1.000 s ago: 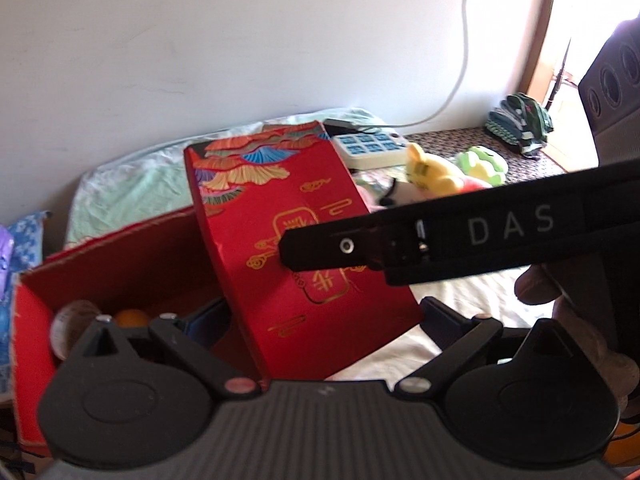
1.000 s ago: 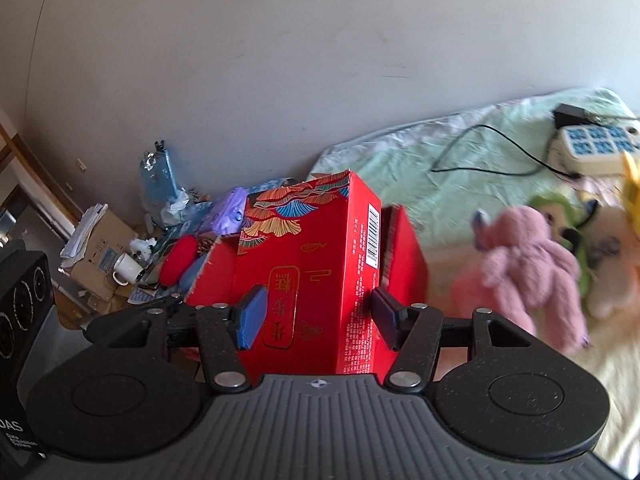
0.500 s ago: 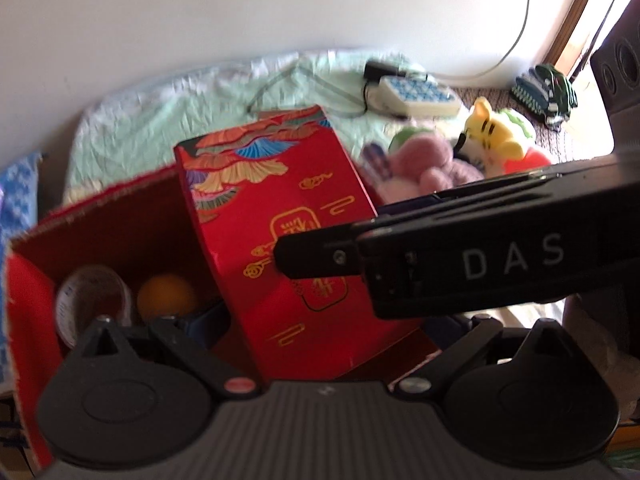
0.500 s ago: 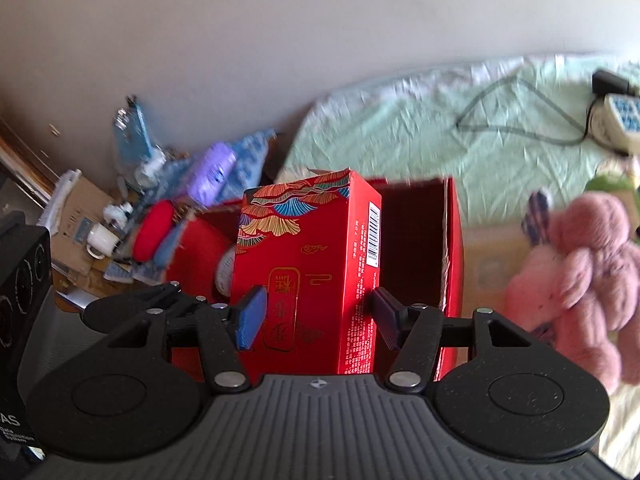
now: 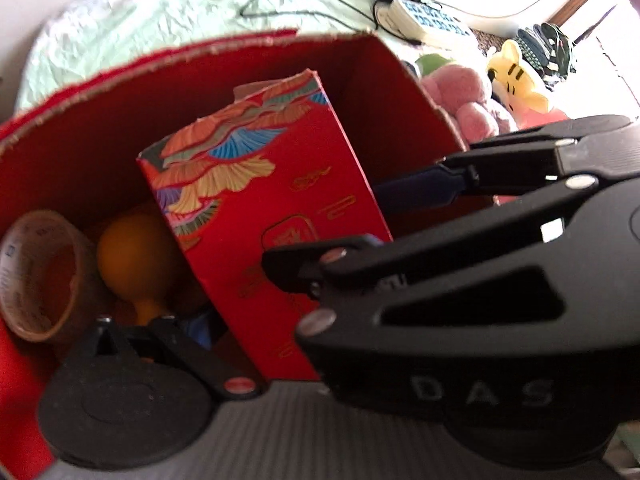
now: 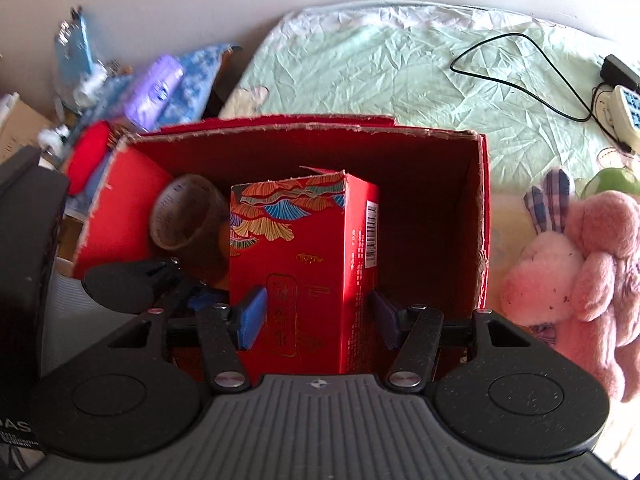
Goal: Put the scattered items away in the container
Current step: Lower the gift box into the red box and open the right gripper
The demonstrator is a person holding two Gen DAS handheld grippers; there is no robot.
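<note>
A tall red carton with a fan pattern stands tilted inside the open red cardboard container. My right gripper is shut on it, a blue pad pressed on either side. My left gripper holds the same carton low down. Its left pad touches the carton's edge, and its right finger is hidden behind the right gripper, which reaches in from the right. A tape roll and an orange ball-shaped item lie in the container's left end. The carton's foot is out of sight.
The container sits on a bed with a pale green sheet. To its right lie a pink plush, a yellow plush, a power strip and a black cable. Clutter is piled beyond the bed's left edge.
Both grippers have tipped downward and carried the carton from above the container's near wall down into its opening. The tape roll and orange item have come into view beside it.
</note>
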